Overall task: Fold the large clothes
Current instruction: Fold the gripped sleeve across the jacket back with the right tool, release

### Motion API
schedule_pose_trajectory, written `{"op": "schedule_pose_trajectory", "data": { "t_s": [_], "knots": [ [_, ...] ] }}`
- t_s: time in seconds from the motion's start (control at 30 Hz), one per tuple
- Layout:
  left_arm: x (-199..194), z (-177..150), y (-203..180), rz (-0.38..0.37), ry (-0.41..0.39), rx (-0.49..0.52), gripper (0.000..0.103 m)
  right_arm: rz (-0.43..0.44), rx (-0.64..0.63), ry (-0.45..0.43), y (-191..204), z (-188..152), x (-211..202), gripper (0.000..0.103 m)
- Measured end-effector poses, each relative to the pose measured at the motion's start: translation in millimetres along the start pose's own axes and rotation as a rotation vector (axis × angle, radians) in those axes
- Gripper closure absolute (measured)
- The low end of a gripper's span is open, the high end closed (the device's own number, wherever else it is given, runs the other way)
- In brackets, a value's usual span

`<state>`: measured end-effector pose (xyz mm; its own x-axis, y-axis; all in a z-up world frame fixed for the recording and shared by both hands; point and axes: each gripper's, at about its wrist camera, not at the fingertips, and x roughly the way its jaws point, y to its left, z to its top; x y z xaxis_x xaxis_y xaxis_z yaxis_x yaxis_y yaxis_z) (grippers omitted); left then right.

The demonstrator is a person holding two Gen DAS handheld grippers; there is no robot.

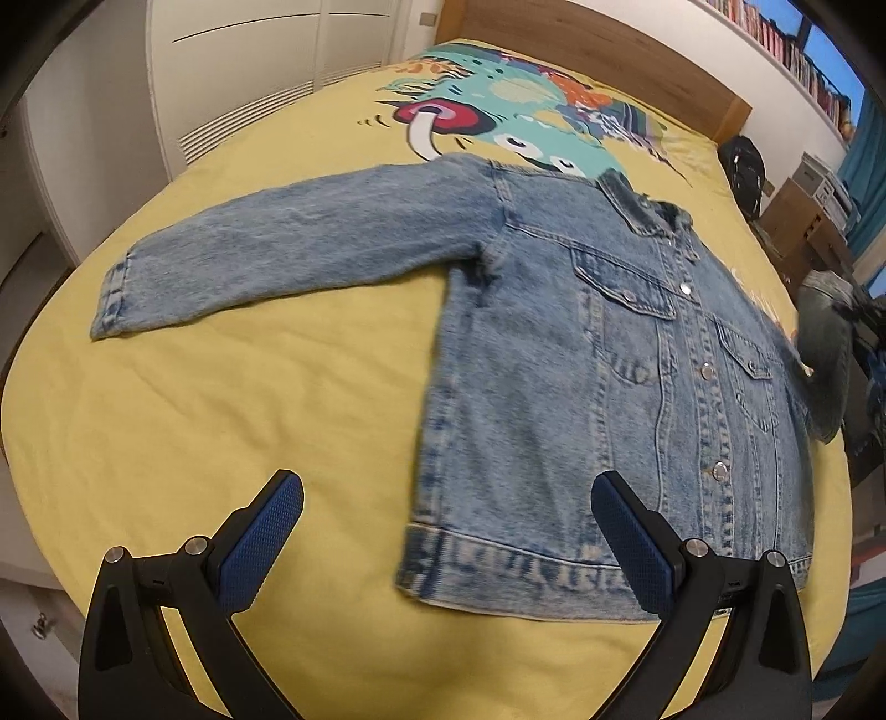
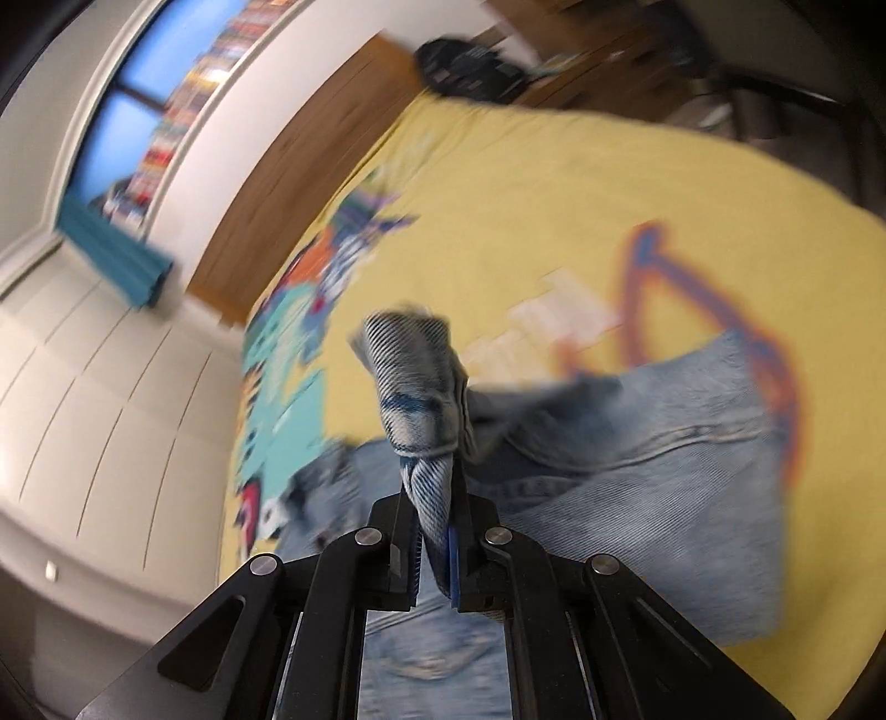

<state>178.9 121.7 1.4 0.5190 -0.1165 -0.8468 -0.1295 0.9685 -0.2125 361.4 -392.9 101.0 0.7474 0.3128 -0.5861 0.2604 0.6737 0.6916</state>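
A light blue denim jacket (image 1: 609,354) lies front up on a yellow bed cover (image 1: 249,415), its left sleeve (image 1: 288,249) stretched out flat to the left. My left gripper (image 1: 446,531) is open and empty above the bed, near the jacket's bottom hem (image 1: 515,570). My right gripper (image 2: 434,531) is shut on the cuff of the other sleeve (image 2: 421,387) and holds it lifted above the jacket body (image 2: 637,487). That raised sleeve also shows at the right edge of the left wrist view (image 1: 825,343). The right wrist view is blurred.
The bed cover carries a colourful print (image 1: 526,105) near the wooden headboard (image 1: 609,50). White wardrobe doors (image 1: 249,83) stand to the left. A black bag (image 1: 745,166) and boxes (image 1: 808,210) sit beside the bed on the right, under a bookshelf (image 1: 786,50).
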Motion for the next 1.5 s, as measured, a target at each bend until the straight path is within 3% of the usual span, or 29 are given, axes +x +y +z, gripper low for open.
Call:
{"op": "schedule_pose_trajectory", "data": {
  "t_s": [0.37, 0.5, 0.63, 0.73, 0.97, 1.17, 1.27, 1.33, 1.5],
  "knots": [
    [-10.2, -7.1, 60.2, 0.014, 0.012, -0.087, 0.001, 0.219, -0.127, 0.136, 167.2, -78.6, 96.3, 0.096],
    [-13.4, -9.5, 75.3, 0.037, 0.0, -0.107, 0.001, 0.265, -0.213, 0.164, 204.9, -116.2, 109.6, 0.096],
    [-14.1, -12.7, 86.9, 0.087, -0.018, -0.134, 0.001, 0.272, -0.277, 0.205, 217.8, -159.5, 123.2, 0.095],
    [-12.2, -15.4, 91.8, 0.104, -0.019, -0.142, 0.001, 0.239, -0.329, 0.245, 215.0, -189.2, 137.2, 0.093],
    [-10.2, -17.8, 94.6, 0.104, -0.025, -0.148, 0.001, 0.058, -0.548, 0.36, 199.6, -259.8, 176.2, 0.093],
    [-8.4, -17.8, 94.6, 0.096, -0.03, -0.167, 0.001, -0.038, -0.687, 0.382, 193.9, -289.3, 187.7, 0.089],
    [-8.0, -16.4, 94.2, 0.088, -0.016, -0.168, 0.001, -0.052, -0.721, 0.398, 197.4, -299.1, 189.5, 0.075],
    [-7.6, -15.7, 94.6, 0.097, -0.003, -0.165, 0.001, -0.051, -0.756, 0.405, 204.2, -307.3, 189.6, 0.056],
    [-6.8, -17.2, 99.6, 0.114, 0.013, -0.174, 0.001, -0.032, -0.819, 0.416, 223.1, -323.4, 184.4, 0.043]
  ]
}}
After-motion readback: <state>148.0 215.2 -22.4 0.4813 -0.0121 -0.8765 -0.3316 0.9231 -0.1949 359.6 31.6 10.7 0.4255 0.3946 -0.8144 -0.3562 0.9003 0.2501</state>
